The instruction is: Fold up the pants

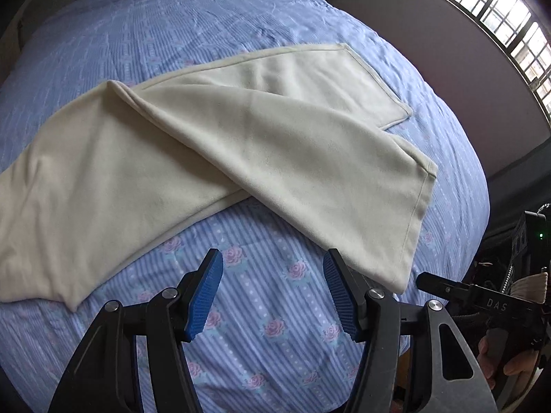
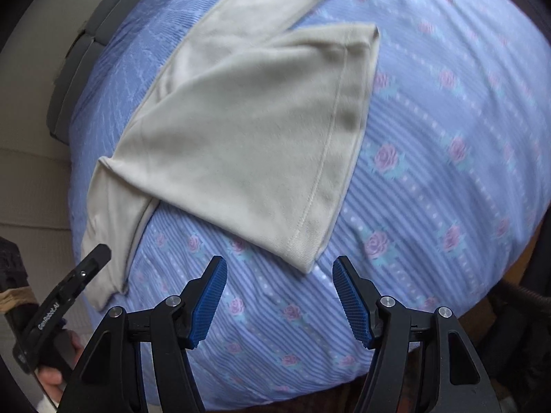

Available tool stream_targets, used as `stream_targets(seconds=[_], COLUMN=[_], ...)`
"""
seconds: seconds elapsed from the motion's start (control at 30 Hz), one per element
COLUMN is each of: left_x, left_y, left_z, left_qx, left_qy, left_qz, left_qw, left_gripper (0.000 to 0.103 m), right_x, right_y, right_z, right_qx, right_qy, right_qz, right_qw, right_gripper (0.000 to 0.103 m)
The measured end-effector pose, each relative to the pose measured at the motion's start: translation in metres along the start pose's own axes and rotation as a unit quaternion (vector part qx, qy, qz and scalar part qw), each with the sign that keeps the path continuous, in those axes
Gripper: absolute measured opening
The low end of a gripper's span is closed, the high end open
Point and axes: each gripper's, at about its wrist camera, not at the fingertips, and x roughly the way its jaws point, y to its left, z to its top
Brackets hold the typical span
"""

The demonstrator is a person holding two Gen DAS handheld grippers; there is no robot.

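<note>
The left gripper [image 1: 272,268] and right gripper [image 2: 279,273] both had their blue ribbed fingers [image 1: 203,296] spread wide, holding nothing. Just ahead of both lay the cream pants [image 1: 206,144], flat on a blue rose-patterned bedspread [image 1: 275,327], one leg crossing over the other. The nearest hem corner [image 2: 306,258] sat just beyond the right fingers. A likely risk: pinching only the top layer, or catching the bedspread with it, would drag the legs further out of line. "DAS" [image 1: 496,304] was readable on the right gripper's body; "GenRobot.AI" [image 2: 48,316] on the left's.
</note>
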Motion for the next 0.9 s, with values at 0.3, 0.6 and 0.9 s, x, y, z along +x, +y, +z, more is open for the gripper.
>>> stream_targets(seconds=[0.3, 0.6, 0.9], left_x=[0.077, 0.082, 0.021], left_y=[0.017, 0.009, -0.037], left_z=[0.034, 0.064, 0.161], left_qx=[-0.043, -0.041, 0.045], left_qy=[0.042, 0.067, -0.037], left_qz=[-0.054, -0.122, -0.119], left_qw=[0.9968, 0.9895, 0.9911], left_gripper=[0.056, 0.012, 0.012], right_x=[0.050, 0.047, -0.075], right_y=[-0.014, -0.012, 0.046], right_z=[-0.002, 0.011, 0.119], right_qx=[0.082, 0.117, 0.061], right_qy=[0.004, -0.015, -0.173], right_qz=[0.009, 0.028, 0.082], right_qw=[0.997, 0.993, 0.980], right_gripper=[0.064, 0.015, 0.013])
